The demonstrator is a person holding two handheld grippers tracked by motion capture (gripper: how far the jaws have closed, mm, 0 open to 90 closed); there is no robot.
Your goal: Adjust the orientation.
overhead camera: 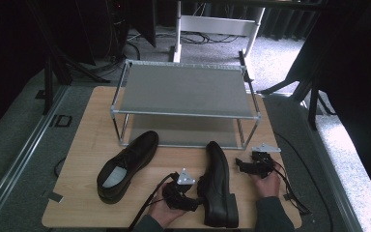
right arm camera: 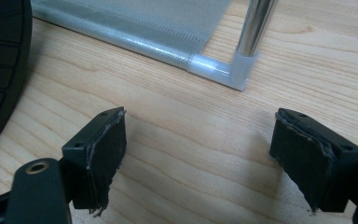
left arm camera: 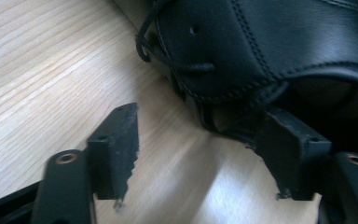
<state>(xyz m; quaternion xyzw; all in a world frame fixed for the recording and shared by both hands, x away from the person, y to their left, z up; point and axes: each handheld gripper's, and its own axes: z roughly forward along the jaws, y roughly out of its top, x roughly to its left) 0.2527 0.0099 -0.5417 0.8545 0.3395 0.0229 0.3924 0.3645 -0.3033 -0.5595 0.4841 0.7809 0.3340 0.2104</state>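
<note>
Left hand-held gripper [overhead camera: 194, 193] sits beside the tipped black shoe [overhead camera: 218, 186] (sole facing right); right hand-held gripper [overhead camera: 244, 166] nearby.

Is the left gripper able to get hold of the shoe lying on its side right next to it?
Probably yes: the left gripper has open jaws at that shoe, and nothing lies between them.
</note>
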